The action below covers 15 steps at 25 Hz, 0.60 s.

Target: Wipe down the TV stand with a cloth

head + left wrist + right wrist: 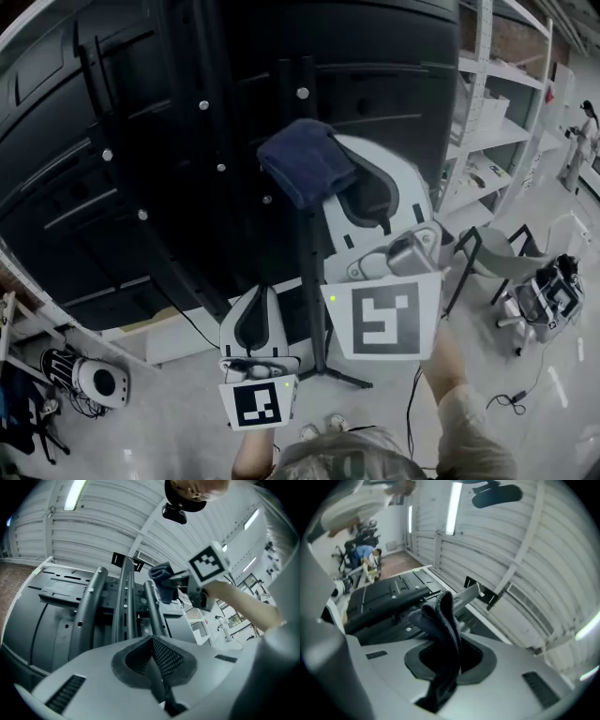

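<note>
A folded dark blue cloth (302,161) is pinched in my right gripper (330,187), which is shut on it and holds it up against the black upright post (307,244) of the TV stand. In the right gripper view the cloth (440,639) hangs between the jaws in front of the stand's black brackets (389,595). My left gripper (253,323) sits lower, near the post, shut with nothing in it. The left gripper view looks up the stand's grey tubes (124,602) with its jaws closed, and the right gripper with the cloth (164,576) shows above.
The back of a big black TV (141,141) fills the upper left. White shelving (497,131) stands at the right, with a folding chair (492,258) and a wheeled device (548,295) on the floor. The stand's base legs (333,375) spread just before my feet. A person (579,141) stands far right.
</note>
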Each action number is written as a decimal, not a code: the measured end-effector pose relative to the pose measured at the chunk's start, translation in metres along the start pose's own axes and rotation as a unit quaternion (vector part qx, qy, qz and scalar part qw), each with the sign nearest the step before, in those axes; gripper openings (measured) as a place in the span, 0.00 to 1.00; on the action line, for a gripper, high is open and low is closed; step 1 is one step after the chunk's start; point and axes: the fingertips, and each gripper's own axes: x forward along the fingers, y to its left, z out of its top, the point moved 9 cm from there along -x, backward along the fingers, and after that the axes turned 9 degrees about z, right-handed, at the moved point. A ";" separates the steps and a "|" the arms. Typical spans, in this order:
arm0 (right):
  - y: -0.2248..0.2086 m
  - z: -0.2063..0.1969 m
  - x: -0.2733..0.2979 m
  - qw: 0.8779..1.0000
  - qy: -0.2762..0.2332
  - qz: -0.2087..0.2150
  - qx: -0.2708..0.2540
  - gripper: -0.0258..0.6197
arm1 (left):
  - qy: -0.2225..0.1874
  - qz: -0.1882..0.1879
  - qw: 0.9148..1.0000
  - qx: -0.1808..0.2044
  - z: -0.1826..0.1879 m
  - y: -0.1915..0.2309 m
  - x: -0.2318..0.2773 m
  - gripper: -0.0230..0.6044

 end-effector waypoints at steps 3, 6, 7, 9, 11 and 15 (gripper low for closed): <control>-0.029 0.016 0.024 0.992 0.031 -0.040 -0.117 0.13 | -0.010 -0.021 1.000 -0.011 0.003 -0.013 0.008 0.06; -0.043 0.022 0.046 0.979 0.060 -0.067 -0.185 0.13 | -0.012 -0.030 0.999 -0.017 0.003 -0.020 0.011 0.06; -0.044 0.023 0.051 0.976 0.065 -0.074 -0.194 0.13 | -0.011 -0.031 0.999 -0.018 0.002 -0.020 0.011 0.06; -0.044 0.024 0.056 0.974 0.068 -0.079 -0.199 0.13 | -0.008 -0.031 0.999 -0.018 0.000 -0.019 0.011 0.06; -0.040 0.024 0.060 0.974 0.067 -0.077 -0.200 0.13 | -0.008 -0.029 0.999 -0.012 -0.001 -0.014 0.011 0.06; -0.033 0.020 0.064 0.972 0.073 -0.073 -0.210 0.13 | -0.009 -0.020 1.000 -0.008 -0.001 -0.008 0.010 0.06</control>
